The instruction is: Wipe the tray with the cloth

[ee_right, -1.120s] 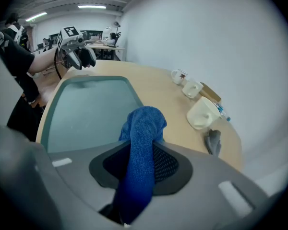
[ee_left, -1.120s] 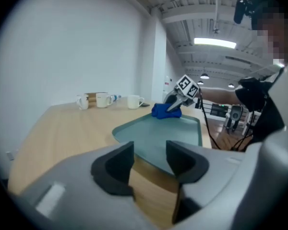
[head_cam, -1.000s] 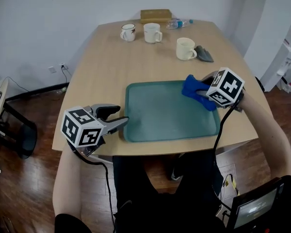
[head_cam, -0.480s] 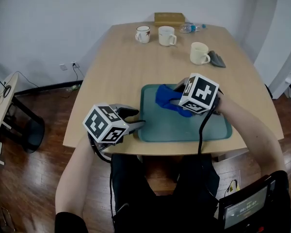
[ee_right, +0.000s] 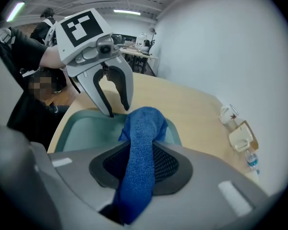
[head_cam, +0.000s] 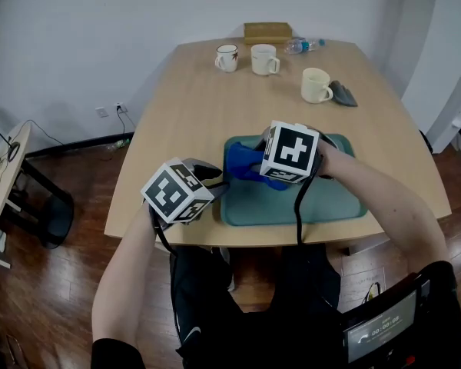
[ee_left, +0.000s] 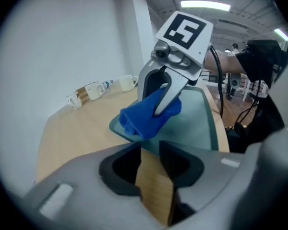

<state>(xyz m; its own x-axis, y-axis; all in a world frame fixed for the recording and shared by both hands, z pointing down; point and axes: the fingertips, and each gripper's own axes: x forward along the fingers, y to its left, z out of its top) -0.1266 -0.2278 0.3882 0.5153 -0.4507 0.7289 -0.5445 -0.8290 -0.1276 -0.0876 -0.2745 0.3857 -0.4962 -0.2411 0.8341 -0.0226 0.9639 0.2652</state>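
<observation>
The teal tray [head_cam: 323, 194] lies near the table's front edge. My right gripper [head_cam: 250, 164] is shut on the blue cloth [head_cam: 242, 164] and holds it down on the tray's left part. In the right gripper view the cloth [ee_right: 141, 128] runs between the jaws and bunches ahead on the tray [ee_right: 81, 126]. My left gripper [head_cam: 219, 184] is at the tray's front left corner. Its jaws have just been closing and still stand apart. In the left gripper view only bare table shows in the gap [ee_left: 149, 145], with the tray [ee_left: 197, 114] corner just past the tips. I cannot tell whether the tips touch it.
At the table's far end stand two mugs [head_cam: 227, 56] [head_cam: 264, 58], a wooden box [head_cam: 267, 31] and a plastic bottle [head_cam: 306, 45]. A third mug [head_cam: 315, 84] and a grey rag [head_cam: 343, 93] sit at the back right. The table's front edge runs just below the tray.
My right gripper has carried the cloth leftward across the tray, from its right side to its left part. The left gripper stayed at the tray's corner, rolled a little, and its jaws narrowed.
</observation>
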